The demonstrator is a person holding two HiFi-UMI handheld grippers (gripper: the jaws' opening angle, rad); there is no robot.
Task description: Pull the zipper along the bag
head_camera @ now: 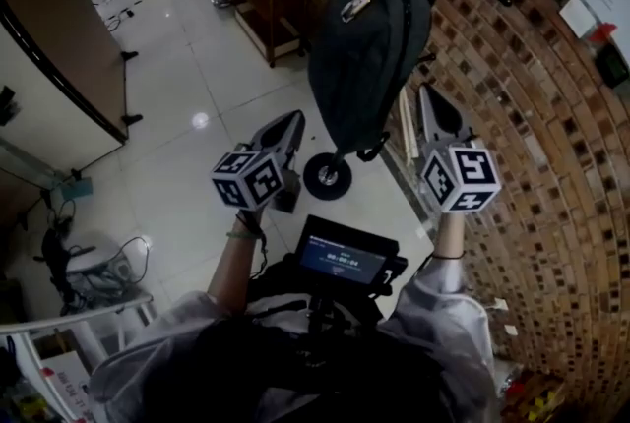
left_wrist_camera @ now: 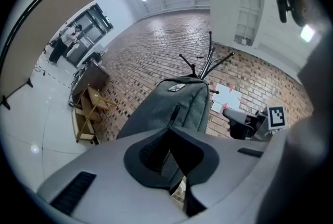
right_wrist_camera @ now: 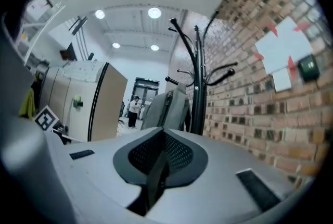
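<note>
Bag (head_camera: pixel 369 47) hangs on the rack (right_wrist_camera: pixel 196 77), contents hidden. Left gripper (head_camera: pixel 292 124) is low and left of the rack, jaws a crack apart and empty. Right gripper (head_camera: pixel 431 98) is low and right of it, jaws closed on nothing; neither touches the bag.

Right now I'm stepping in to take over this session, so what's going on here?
A person holds a gripper in each hand, facing a dark grey backpack that hangs on a coat rack beside the brick wall. The left gripper and the right gripper are raised short of the backpack and touch nothing. The left fingers stand slightly apart, the right ones together, both empty. The zipper is not yet taken.
</note>
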